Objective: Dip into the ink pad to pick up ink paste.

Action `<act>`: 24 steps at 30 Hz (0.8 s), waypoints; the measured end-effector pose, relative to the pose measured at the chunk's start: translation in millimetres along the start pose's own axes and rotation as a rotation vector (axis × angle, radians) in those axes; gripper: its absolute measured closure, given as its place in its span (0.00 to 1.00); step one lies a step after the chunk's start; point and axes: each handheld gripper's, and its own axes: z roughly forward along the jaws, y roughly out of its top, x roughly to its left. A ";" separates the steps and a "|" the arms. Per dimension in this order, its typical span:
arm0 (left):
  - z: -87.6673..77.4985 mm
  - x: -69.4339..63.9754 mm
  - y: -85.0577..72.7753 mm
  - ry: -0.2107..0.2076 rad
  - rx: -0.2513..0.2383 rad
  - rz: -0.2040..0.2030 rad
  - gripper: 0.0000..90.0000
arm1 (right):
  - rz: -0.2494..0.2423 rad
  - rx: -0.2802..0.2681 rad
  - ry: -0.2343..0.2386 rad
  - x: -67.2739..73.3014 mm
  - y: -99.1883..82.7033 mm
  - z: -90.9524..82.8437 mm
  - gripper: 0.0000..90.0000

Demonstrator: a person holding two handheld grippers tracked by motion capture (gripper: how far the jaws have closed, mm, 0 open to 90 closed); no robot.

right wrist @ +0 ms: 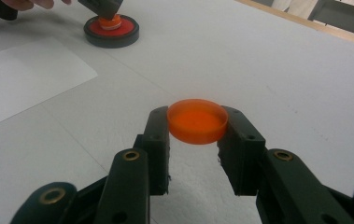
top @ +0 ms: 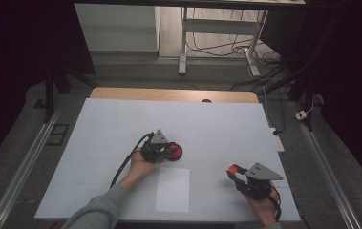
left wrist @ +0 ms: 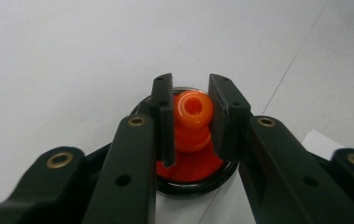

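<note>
Right gripper view looks along the right tool (right wrist: 197, 122), whose jaws pinch an orange disc-shaped cap (right wrist: 197, 120) by its rim, lifted just above the white table (right wrist: 282, 70). A white paper sheet (right wrist: 20, 74) lies flat to one side. Farther off, the left tool (top: 162, 151) comes down onto a round black base with a red inside (right wrist: 112, 31); its jaws are pressed onto the stacked orange rings (left wrist: 192, 119) standing upright at the base's centre.
</note>
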 end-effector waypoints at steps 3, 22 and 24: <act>0.0 -0.1 -0.2 0.001 -0.001 0.003 0.80 | -0.006 0.002 -0.005 0.5 0.4 0.0 0.72; -25.1 8.3 10.6 -0.056 -0.123 -0.059 0.80 | 0.010 -0.011 -0.004 -2.5 1.1 0.0 0.72; -28.5 8.3 12.3 -0.059 -0.132 -0.068 0.80 | 0.011 -0.013 -0.003 -1.8 1.6 0.1 0.72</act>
